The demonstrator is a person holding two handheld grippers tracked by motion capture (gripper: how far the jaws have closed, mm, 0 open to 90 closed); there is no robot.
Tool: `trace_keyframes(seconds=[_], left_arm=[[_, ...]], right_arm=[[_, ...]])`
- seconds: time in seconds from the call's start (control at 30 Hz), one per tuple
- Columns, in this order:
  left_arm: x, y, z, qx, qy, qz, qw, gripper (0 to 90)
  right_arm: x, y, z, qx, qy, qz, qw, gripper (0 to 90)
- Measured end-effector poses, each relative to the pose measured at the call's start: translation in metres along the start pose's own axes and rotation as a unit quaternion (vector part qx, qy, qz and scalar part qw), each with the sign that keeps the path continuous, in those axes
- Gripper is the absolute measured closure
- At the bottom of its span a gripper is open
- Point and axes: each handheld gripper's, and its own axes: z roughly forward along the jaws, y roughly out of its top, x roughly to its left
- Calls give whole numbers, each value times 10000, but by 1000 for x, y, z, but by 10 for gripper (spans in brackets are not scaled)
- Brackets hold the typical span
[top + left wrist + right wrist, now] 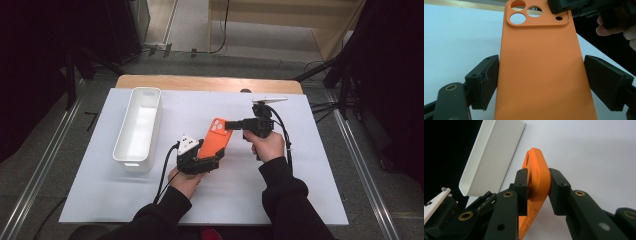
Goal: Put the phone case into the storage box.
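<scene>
An orange phone case (217, 137) is held up over the white table cover, its back and camera cutouts (524, 12) facing the left gripper's camera. My left gripper (210, 159) grips its lower end, one pad (486, 80) on each long side, so it is shut on the case (541, 70). From the right, my right gripper (230, 125) reaches in and pinches the case's upper corner. In the right gripper view its two pads (522, 187) clamp the rounded edge of the case (537, 173), with the gripper (537, 188) shut on it.
A long white bin (137, 125) stands upright to the left of the case, seen from its end in the right gripper view (491, 152). The white cover (300, 190) spreads over a wooden table (210, 82). Dark stands and cables ring the table.
</scene>
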Motion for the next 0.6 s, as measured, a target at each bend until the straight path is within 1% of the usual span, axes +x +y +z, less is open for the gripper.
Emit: trace_keyframes(seconds=[0.07,0.17,0.23,0.47,0.6], left_arm=[[0,0,1,26,-21,-5,10000,156],[-1,-1,2,154,61,65,9998,154],[-1,-1,3,184,50,56,9998,154],[-2,0,2,90,21,108,9999,154],[-2,0,2,110,32,140,9998,154]], right_arm=[[1,0,-1,14,-3,0,10000,700],[2,0,-1,19,37,-19,10000,720],[4,-1,-1,39,115,-7,9999,732],[12,0,-5,-1,219,-93,9997,744],[13,0,-6,-14,220,-105,9997,746]])
